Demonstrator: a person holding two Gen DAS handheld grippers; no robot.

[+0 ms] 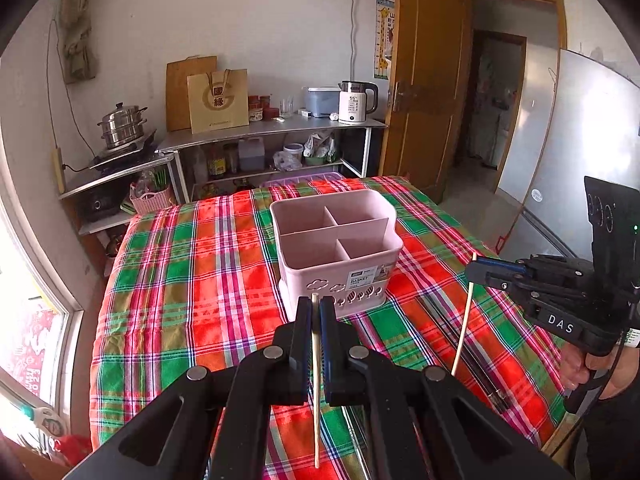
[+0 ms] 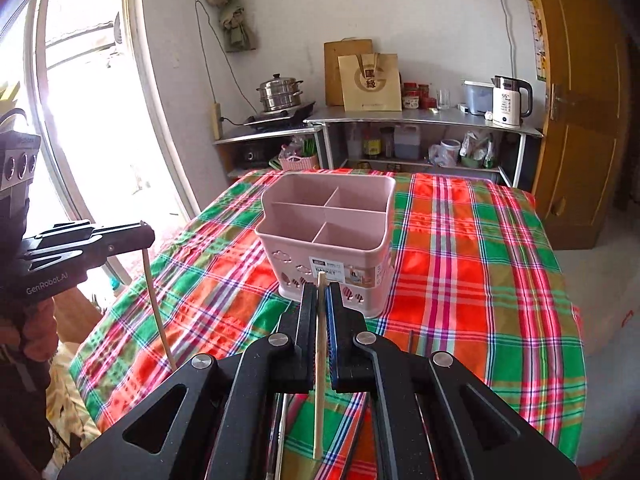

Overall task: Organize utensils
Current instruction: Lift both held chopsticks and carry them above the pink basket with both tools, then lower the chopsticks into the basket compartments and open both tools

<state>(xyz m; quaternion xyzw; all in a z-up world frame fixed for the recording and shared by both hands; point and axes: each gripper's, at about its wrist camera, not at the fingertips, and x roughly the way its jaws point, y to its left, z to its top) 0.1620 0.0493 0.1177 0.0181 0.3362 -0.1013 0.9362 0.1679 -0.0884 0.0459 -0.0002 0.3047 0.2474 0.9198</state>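
A pink utensil basket [image 1: 336, 248] with several empty compartments stands on the plaid tablecloth [image 1: 192, 280]; it also shows in the right wrist view [image 2: 328, 232]. My left gripper [image 1: 316, 308] is shut on a pale wooden chopstick [image 1: 316, 380] that hangs down, just in front of the basket. My right gripper [image 2: 320, 292] is shut on a second chopstick [image 2: 319, 380], also near the basket's front. Each gripper shows in the other's view: the right one [image 1: 478, 270] with its chopstick [image 1: 464, 320], the left one [image 2: 146, 236] with its chopstick [image 2: 158, 312].
Dark utensils [image 2: 280, 432] lie on the cloth under my right gripper. Metal shelves [image 1: 272, 132] with a kettle [image 1: 356, 102], a steamer pot [image 1: 122, 124] and a paper bag stand behind the table. A wooden door [image 1: 424, 72] is at the right, a bright window [image 2: 92, 80] at the left.
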